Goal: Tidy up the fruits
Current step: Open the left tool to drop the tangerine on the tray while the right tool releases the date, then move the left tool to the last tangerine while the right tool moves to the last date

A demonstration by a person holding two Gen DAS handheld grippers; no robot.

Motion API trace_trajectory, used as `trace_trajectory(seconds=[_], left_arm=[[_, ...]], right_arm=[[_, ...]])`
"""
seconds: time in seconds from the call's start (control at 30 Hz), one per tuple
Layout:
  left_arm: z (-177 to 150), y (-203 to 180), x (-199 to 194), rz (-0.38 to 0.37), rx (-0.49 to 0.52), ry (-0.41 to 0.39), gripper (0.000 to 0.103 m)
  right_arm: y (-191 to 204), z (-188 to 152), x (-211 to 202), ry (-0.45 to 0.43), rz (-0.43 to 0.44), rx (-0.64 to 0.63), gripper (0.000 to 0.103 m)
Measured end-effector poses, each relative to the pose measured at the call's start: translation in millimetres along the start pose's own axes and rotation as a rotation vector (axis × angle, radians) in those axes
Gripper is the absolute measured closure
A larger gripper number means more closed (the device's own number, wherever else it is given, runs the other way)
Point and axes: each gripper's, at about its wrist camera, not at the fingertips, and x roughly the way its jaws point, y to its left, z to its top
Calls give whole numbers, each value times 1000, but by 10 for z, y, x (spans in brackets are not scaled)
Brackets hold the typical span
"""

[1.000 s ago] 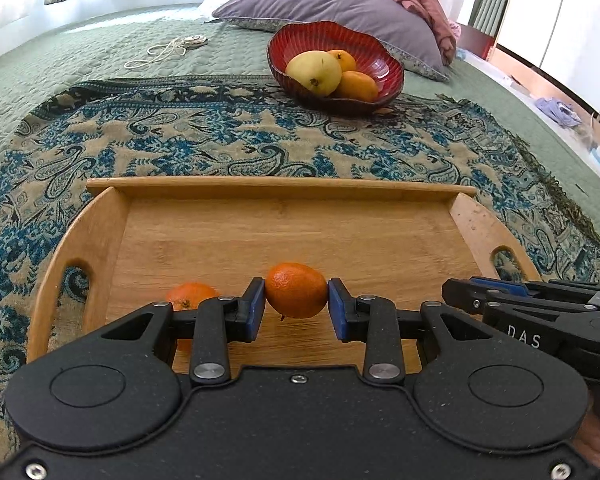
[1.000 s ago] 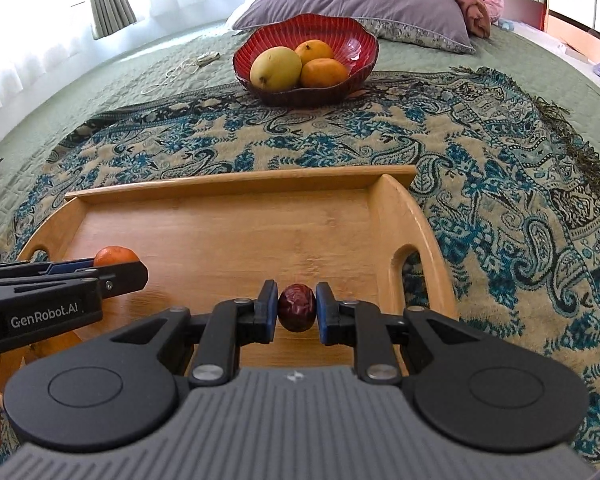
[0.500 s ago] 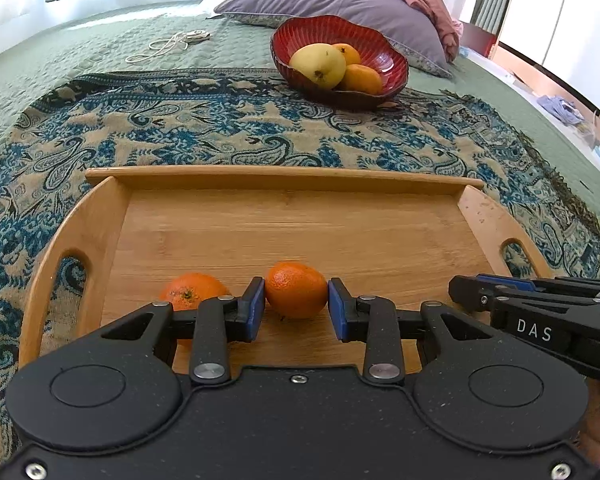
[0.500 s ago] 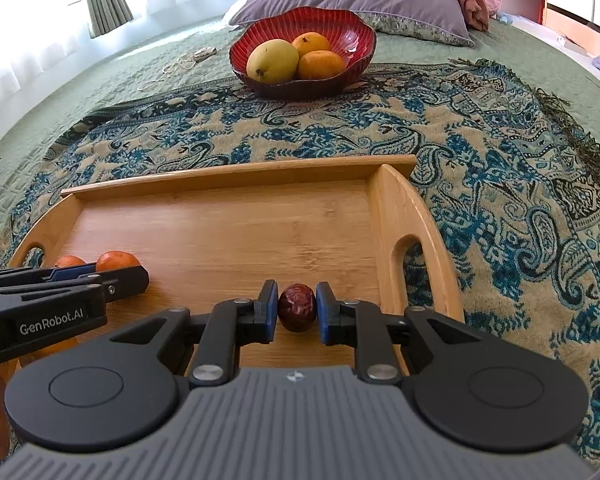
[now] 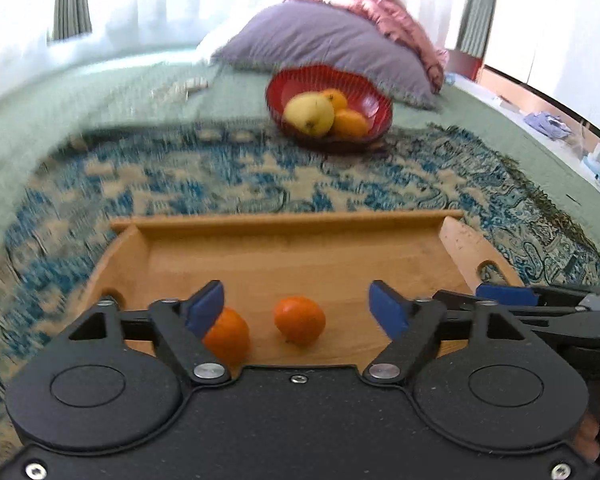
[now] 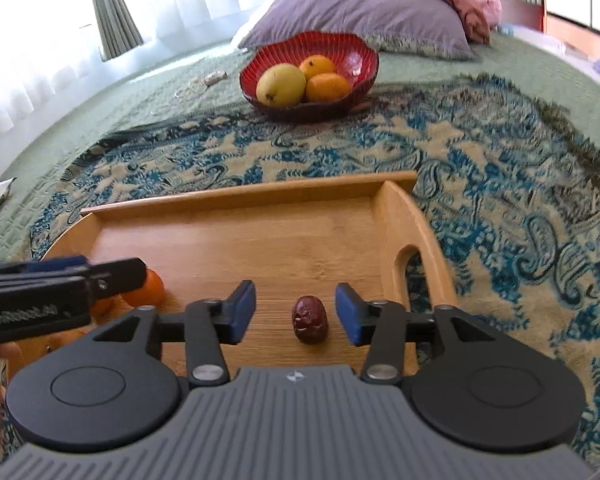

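Note:
A wooden tray [image 5: 300,256] lies on a patterned blanket. In the left wrist view my left gripper [image 5: 298,310] is open, with a small orange [image 5: 300,320] resting on the tray between its jaws and a second orange [image 5: 230,334] by the left fingertip. In the right wrist view my right gripper [image 6: 296,312] is open around a dark red date [image 6: 310,319] lying on the tray [image 6: 236,240]. The left gripper [image 6: 112,276] shows at the left over the oranges [image 6: 148,289].
A red bowl [image 6: 352,56] with a yellow mango [image 6: 281,84] and two oranges stands beyond the tray; it also shows in the left wrist view [image 5: 364,92]. A grey pillow [image 6: 360,12] lies behind it. The patterned blanket [image 6: 500,184] covers a green bedspread.
Both grippers have opened. The left one let go of the orange and the right one let go of the date; both fruits now rest on the tray. Both grippers rose slightly.

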Motion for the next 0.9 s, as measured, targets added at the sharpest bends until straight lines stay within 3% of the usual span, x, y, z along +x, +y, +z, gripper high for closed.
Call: trace_trajectory(seconds=[0.33, 0.53, 0.77, 0.9], left_arm=[[-259, -116, -659, 3, 56, -120, 12], [-580, -157, -886, -1, 48, -118, 11], [-900, -184, -1029, -4, 19, -124, 9], [-1045, -215, -1061, -6, 16, -115, 9]], right_arm=[[5, -170, -519, -143, 33, -93, 14], [2, -355, -770, -199, 40, -147, 12], [79, -671, -985, -311, -63, -277, 12], [130, -834, -1049, -340, -78, -327, 12]])
